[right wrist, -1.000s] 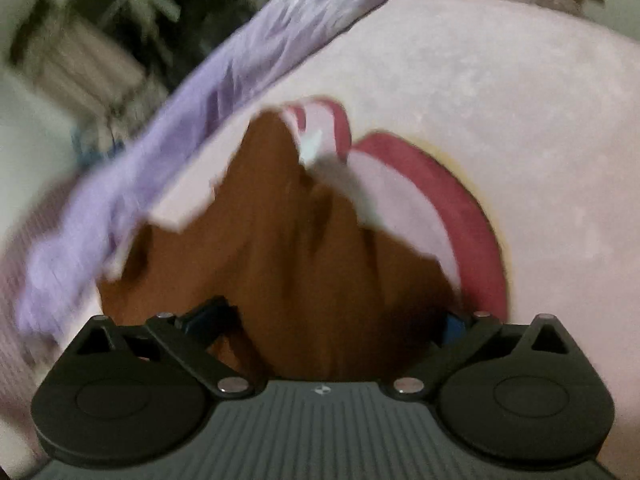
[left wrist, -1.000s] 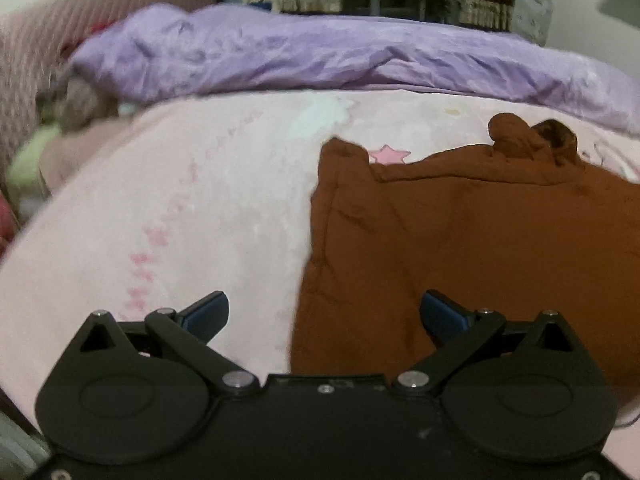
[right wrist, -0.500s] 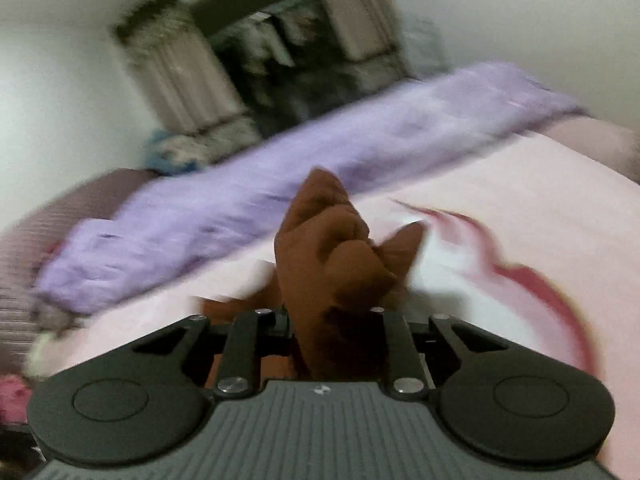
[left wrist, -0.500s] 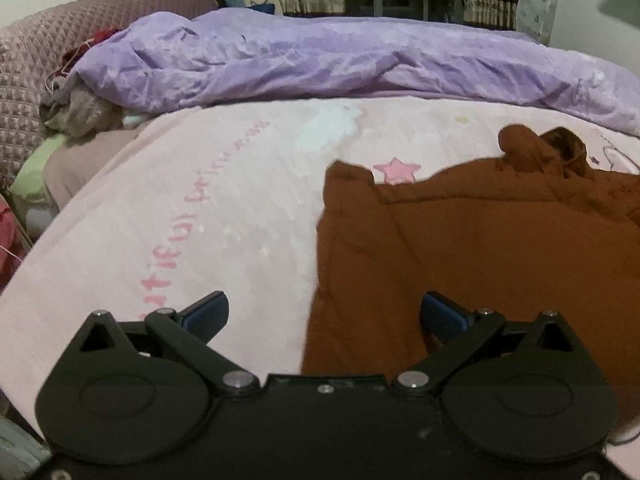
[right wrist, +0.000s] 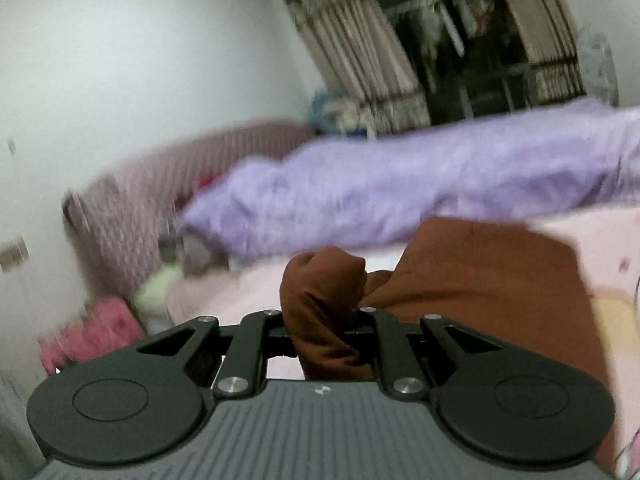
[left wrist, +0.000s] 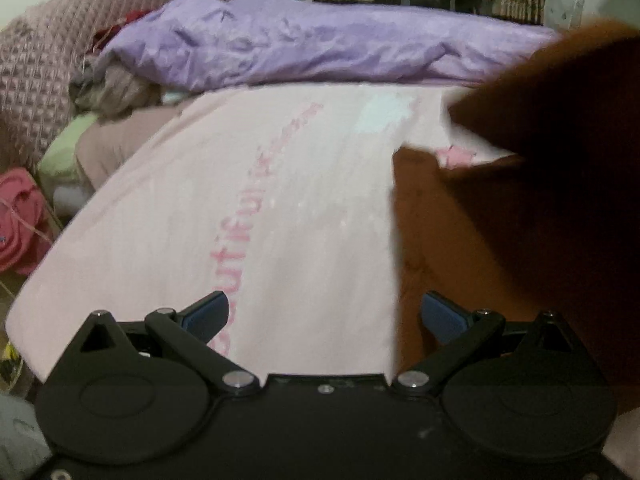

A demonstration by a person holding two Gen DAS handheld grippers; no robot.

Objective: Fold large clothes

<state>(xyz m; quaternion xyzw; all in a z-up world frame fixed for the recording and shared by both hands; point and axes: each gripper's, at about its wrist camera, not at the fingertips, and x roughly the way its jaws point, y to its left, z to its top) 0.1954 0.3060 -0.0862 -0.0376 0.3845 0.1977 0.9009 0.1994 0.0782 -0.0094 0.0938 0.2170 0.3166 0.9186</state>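
A large brown garment point(left wrist: 500, 240) lies on the pink bed sheet point(left wrist: 260, 200), filling the right half of the left wrist view. One part of it hangs raised and blurred at the upper right. My left gripper point(left wrist: 324, 312) stands open low over the sheet, its right finger above the garment's left edge, with nothing held. In the right wrist view my right gripper point(right wrist: 326, 328) has its jaws closing on a bunched corner of the brown garment point(right wrist: 480, 272), which it holds up off the bed; the pads are hidden in the cloth.
A rumpled purple duvet point(left wrist: 300, 48) runs along the far side of the bed. A quilted mauve headboard point(left wrist: 40, 60) and a pile of grey clothes point(left wrist: 112, 88) are at the left. Pink things point(left wrist: 16, 220) lie beside the bed. Curtains point(right wrist: 352, 48) hang behind.
My right gripper has closed on the brown garment's corner, lifted it and swung it leftward over the bed. A raised fold has entered the left wrist view. My left gripper has shifted slightly.
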